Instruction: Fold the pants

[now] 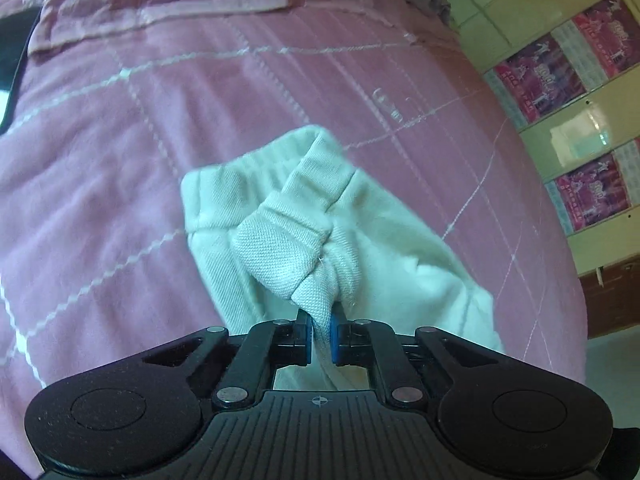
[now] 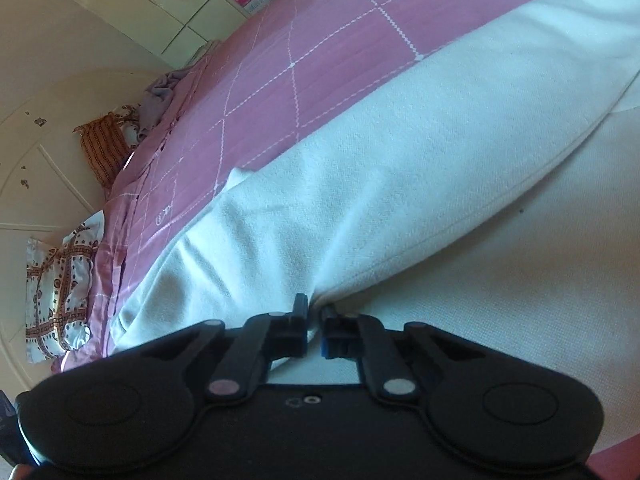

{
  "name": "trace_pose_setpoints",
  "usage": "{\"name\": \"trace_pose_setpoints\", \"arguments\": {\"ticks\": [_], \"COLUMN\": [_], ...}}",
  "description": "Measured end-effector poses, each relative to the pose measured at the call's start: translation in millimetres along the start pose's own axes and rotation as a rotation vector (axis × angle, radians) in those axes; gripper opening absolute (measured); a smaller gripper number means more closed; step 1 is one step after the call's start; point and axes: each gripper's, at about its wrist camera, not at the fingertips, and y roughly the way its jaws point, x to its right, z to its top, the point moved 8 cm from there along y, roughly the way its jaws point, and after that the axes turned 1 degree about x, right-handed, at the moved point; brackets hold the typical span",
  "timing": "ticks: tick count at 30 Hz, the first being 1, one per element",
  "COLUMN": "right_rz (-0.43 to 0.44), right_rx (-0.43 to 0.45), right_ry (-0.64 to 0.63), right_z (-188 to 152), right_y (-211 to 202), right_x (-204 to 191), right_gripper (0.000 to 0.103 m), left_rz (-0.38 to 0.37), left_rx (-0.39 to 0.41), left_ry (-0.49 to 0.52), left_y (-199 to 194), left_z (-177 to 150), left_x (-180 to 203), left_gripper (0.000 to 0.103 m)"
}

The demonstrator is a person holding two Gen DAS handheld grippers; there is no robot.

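Note:
White pants [image 1: 280, 216] lie on a pink quilted bedspread [image 1: 200, 100]. In the left wrist view a bunched cuff end of the pants rises from the bed, and my left gripper [image 1: 321, 318] is shut on a pinched fold of it between the blue pads. In the right wrist view the pants [image 2: 400, 168] spread wide as a long leg with a seam running diagonally. My right gripper [image 2: 314, 312] is shut on the cloth's edge close to the camera, the fabric pinched between its fingers.
The bedspread [image 2: 320, 40] covers the bed. Patterned pillows [image 2: 60, 292] and a crumpled grey cloth [image 2: 160, 92] lie at its far end. Cream cupboard doors with magenta posters [image 1: 560, 76] stand beside the bed. A dark object [image 1: 12, 64] sits at the left edge.

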Motion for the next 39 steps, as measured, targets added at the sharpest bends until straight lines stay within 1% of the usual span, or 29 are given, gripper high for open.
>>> {"name": "trace_pose_setpoints", "arguments": {"ticks": [1, 4, 6, 7, 8, 9, 10, 11, 12, 13, 14, 16, 18, 20, 22, 23, 24, 25, 26, 27, 29, 31, 34, 38, 39], "right_rz": [0.018, 0.100, 0.139, 0.140, 0.125, 0.087, 0.041, 0.000, -0.033, -0.051, -0.050, -0.043, -0.021, -0.010, -0.037, -0.056, -0.055, -0.042, -0.033, -0.029, -0.024, -0.035, -0.076, -0.127, -0.134], "right_rx": [0.016, 0.068, 0.086, 0.087, 0.075, 0.033, -0.019, -0.076, -0.115, -0.130, -0.122, -0.120, -0.086, -0.063, -0.105, -0.145, -0.161, -0.154, -0.152, -0.146, -0.120, -0.095, -0.065, -0.008, 0.004], "right_ry": [-0.013, -0.102, -0.174, -0.216, -0.250, -0.286, -0.296, -0.282, -0.271, -0.269, -0.272, -0.261, -0.266, -0.288, -0.288, -0.289, -0.285, -0.277, -0.262, -0.253, -0.253, -0.234, -0.159, -0.046, -0.017], "right_z": [2.4, 7.5, 2.1, -4.5, -14.0, -28.7, -42.7, -55.7, -64.8, -72.8, -74.5, -71.3, -63.1, -62.1, -69.1, -75.4, -79.5, -78.9, -76.7, -73.5, -65.7, -57.7, -44.7, -23.8, -19.4], "right_y": [-7.5, -39.7, -55.9, -57.7, -53.2, -39.8, -23.8, -8.7, 2.4, 7.3, 7.5, 4.7, -2.7, -5.6, 4.0, 12.2, 13.2, 9.2, 3.4, -2.8, -16.5, -29.0, -42.7, -65.8, -70.8], "right_x": [-8.7, -47.7, -69.4, -75.9, -77.3, -73.1, -63.8, -52.9, -43.9, -38.5, -38.7, -42.9, -52.6, -60.8, -53.3, -46.3, -40.4, -39.3, -39.7, -39.8, -39.6, -29.5, 0.2, 46.7, 57.1], "right_gripper": [0.006, 0.006, 0.006, 0.006, 0.006, 0.006, 0.006, 0.006, 0.006, 0.006, 0.006, 0.006, 0.006, 0.006, 0.006, 0.007, 0.007, 0.010, 0.016, 0.019, 0.021, 0.022, 0.023, 0.024, 0.024], "left_rz": [-0.026, -0.083, -0.066, -0.033, 0.032, 0.105, 0.156, 0.136, 0.121, 0.119, 0.124, 0.108, 0.090, 0.120, 0.137, 0.145, 0.158, 0.175, 0.178, 0.166, 0.125, 0.092, 0.044, 0.041, 0.047], "left_rx": [0.038, 0.113, 0.120, 0.105, 0.070, 0.029, -0.035, -0.043, -0.030, -0.024, -0.023, 0.009, 0.034, 0.009, -0.004, -0.004, -0.002, 0.009, 0.031, 0.045, 0.075, 0.072, 0.001, -0.081, -0.097], "left_ry": [0.018, 0.062, 0.100, 0.120, 0.154, 0.174, 0.149, 0.118, 0.107, 0.110, 0.123, 0.125, 0.125, 0.126, 0.152, 0.159, 0.165, 0.179, 0.202, 0.213, 0.243, 0.298, 0.363, 0.430, 0.440], "left_y": [-10.2, -35.1, -35.9, -27.9, -13.0, 4.1, 20.8, 27.8, 27.0, 25.3, 23.9, 15.6, 9.6, 18.5, 24.6, 22.0, 18.5, 11.0, 0.7, -7.2, -25.0, -32.6, -24.3, -0.9, 4.2], "left_z": [15.2, 54.3, 64.8, 62.8, 55.1, 44.4, 29.5, 22.5, 21.8, 22.3, 24.8, 35.5, 42.6, 38.0, 30.0, 26.6, 25.8, 24.7, 22.9, 20.4, 11.0, -5.6, -46.0, -103.7, -112.9], "left_x": [9.2, 25.4, 19.2, 10.8, -3.0, -20.5, -44.5, -55.1, -57.5, -56.6, -53.3, -44.8, -39.6, -49.2, -56.7, -55.9, -54.0, -50.0, -44.2, -38.4, -22.5, -2.4, 26.5, 49.9, 51.1], "left_gripper": [0.007, 0.007, 0.007, 0.007, 0.007, 0.007, 0.007, 0.007, 0.007, 0.008, 0.008, 0.008, 0.008, 0.008, 0.010, 0.011, 0.013, 0.014, 0.015, 0.015, 0.015, 0.015, 0.015, 0.015, 0.015]}}
